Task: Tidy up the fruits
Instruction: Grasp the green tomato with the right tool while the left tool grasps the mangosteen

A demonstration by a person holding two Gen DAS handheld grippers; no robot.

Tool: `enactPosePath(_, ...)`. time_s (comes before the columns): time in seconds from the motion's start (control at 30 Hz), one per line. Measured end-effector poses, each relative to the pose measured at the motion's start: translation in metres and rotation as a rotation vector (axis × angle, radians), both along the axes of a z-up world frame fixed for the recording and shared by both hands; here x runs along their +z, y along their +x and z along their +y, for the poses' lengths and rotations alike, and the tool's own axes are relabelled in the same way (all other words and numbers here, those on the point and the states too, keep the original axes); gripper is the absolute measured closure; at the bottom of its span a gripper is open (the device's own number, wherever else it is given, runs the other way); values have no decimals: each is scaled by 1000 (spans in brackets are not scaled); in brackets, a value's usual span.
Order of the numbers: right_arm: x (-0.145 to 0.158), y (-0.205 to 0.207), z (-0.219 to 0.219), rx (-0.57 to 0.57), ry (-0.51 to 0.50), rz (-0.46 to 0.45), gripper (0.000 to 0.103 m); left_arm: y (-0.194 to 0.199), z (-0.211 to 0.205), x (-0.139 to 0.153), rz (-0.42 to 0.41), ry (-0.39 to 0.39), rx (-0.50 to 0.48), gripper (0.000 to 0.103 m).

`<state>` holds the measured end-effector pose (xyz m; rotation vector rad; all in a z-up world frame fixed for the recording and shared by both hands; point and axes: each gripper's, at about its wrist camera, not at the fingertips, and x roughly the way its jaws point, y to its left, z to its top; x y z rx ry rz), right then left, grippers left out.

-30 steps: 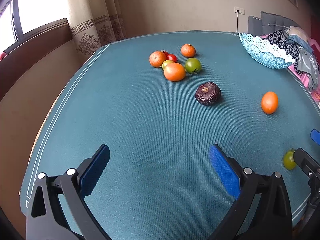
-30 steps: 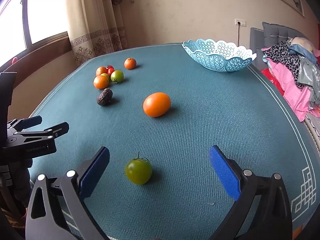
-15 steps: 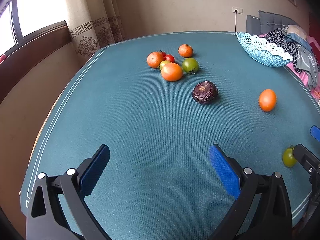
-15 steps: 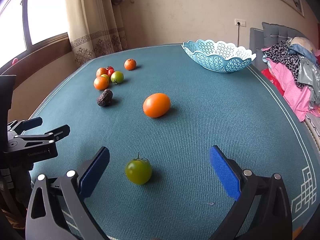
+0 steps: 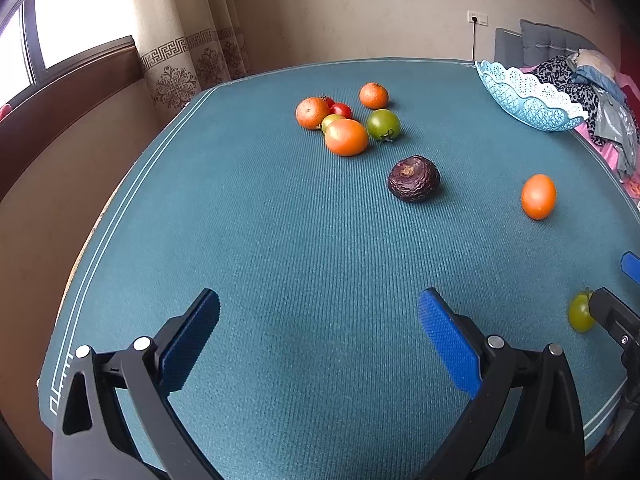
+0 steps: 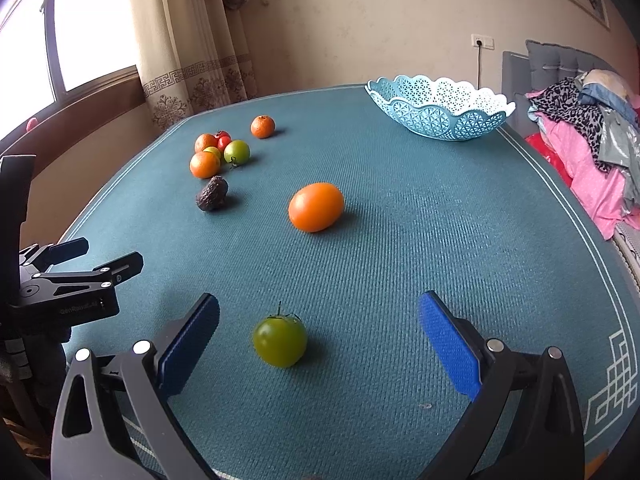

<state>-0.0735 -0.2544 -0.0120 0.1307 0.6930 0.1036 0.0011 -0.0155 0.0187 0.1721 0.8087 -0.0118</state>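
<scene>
A green tomato (image 6: 280, 341) lies on the teal tablecloth between the open jaws of my right gripper (image 6: 319, 344), untouched; it also shows in the left wrist view (image 5: 580, 312). An orange fruit (image 6: 316, 207) lies beyond it. A dark wrinkled fruit (image 6: 212, 199) and a cluster of orange, red and green fruits (image 6: 218, 151) lie far left. A light blue lattice basket (image 6: 440, 108) stands empty at the far right. My left gripper (image 5: 318, 340) is open and empty over bare cloth, well short of the dark fruit (image 5: 414, 178) and the cluster (image 5: 346, 120).
The table's left edge (image 5: 100, 220) runs along a window wall with a curtain (image 6: 192, 40). A pile of clothes (image 6: 584, 140) lies on a bed past the right edge. The left gripper's body (image 6: 60, 292) shows at the left of the right wrist view.
The left gripper has shifted slightly, so the fruits sit a little lower and further left in its view. The right gripper has barely moved.
</scene>
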Motion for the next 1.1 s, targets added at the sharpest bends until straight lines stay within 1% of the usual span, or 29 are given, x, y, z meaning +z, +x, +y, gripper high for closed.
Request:
enactPosePath(0.07,0,-1,2,11,-4,-2,5,0,1,0,1,-2,3,3)
enactPosePath(0.13,0,-1,5,32,-6,-2,10,1,3,0,2,-4,8,3)
enactPosePath(0.2,-1,0,8,59,-2,9,26,2,4,-1,3,-6,12,3)
enactPosePath(0.33,-6,3,7,77,28,41,38,3,5,0,3,-6,17,3)
enactPosePath(0.4,-8,4,7,89,40,53,46,3,6,-1,4,-6,20,3)
enactPosePath(0.53,-9,3,13,118,36,64,55,4,7,-1,5,-6,25,2)
enactPosePath(0.57,-10,3,13,122,36,67,60,4,7,0,3,-5,25,2)
enactPosePath(0.63,-12,3,13,119,37,79,65,5,8,1,-2,-6,22,2)
enactPosePath(0.7,-14,4,11,119,44,93,73,6,7,2,-3,-8,20,2)
enactPosePath(0.83,-13,3,12,121,35,94,73,11,3,7,-14,-5,8,2)
enactPosePath(1.0,-10,3,8,106,38,82,73,19,-10,16,-32,-14,-38,2)
enactPosePath(1.1,-7,3,4,92,43,72,73,29,-19,21,-31,-34,-62,2)
